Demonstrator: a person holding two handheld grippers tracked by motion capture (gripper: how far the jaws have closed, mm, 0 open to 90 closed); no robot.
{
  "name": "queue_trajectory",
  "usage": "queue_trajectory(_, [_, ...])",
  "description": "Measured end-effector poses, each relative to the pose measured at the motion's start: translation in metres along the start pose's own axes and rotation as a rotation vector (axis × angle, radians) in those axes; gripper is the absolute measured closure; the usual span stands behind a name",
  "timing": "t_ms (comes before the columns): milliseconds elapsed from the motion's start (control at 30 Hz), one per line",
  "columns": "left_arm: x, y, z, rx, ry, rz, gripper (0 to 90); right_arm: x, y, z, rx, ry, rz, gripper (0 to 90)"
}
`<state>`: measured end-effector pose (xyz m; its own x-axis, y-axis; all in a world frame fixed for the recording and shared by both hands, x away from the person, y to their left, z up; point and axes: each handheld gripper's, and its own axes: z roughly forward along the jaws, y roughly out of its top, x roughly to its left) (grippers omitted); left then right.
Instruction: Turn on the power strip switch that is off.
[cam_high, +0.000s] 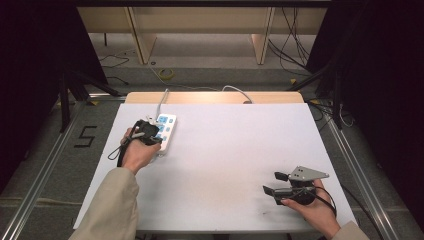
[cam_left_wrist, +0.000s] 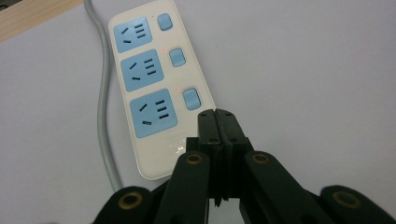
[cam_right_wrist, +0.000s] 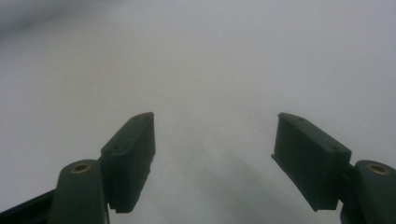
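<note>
A white power strip (cam_high: 168, 125) with three blue sockets and three blue switches lies at the table's far left; in the left gripper view the power strip (cam_left_wrist: 154, 79) shows small red lights beside its switches. My left gripper (cam_high: 153, 134) is shut with nothing between its jaws, and in its own view my left gripper (cam_left_wrist: 216, 115) has its tips just below the nearest switch (cam_left_wrist: 191, 99). Whether they touch the strip I cannot tell. My right gripper (cam_high: 271, 182) stands open and empty over bare table at the near right; its own view shows the right gripper (cam_right_wrist: 212, 128) with jaws wide apart.
The strip's grey cable (cam_high: 162, 100) runs off the far edge of the white table (cam_high: 235, 150). Beyond it are a wooden strip (cam_high: 215, 97), floor cables and wooden legs. Dark curtains and metal rails flank both sides.
</note>
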<state>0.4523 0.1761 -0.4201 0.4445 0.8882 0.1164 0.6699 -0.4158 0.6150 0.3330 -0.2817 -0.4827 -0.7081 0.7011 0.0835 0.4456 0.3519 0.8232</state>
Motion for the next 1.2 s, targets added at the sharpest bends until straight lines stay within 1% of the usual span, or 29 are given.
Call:
queue_trajectory(333, [0.001, 0.009, 0.005, 0.015, -0.002, 0.013, 89.8, -0.001, -0.001, -0.002, -0.003, -0.006, 0.008, 30.1])
queue_trajectory(800, [0.006, 0.015, 0.010, 0.033, -0.001, 0.005, 89.8, -0.002, -0.003, -0.003, -0.004, -0.011, 0.007, 30.3])
queue_trajectory(967, [0.006, 0.018, 0.011, 0.035, 0.002, 0.008, 89.8, -0.002, -0.003, -0.003, -0.003, -0.015, 0.013, 30.3])
queue_trajectory(1033, [0.007, 0.020, 0.011, 0.041, 0.002, 0.016, 89.8, -0.002, -0.003, -0.003, -0.003, -0.016, 0.012, 30.3])
queue_trajectory(1200, [0.008, 0.022, 0.014, 0.048, 0.003, 0.015, 89.8, -0.002, -0.003, -0.004, -0.002, -0.017, 0.010, 30.3])
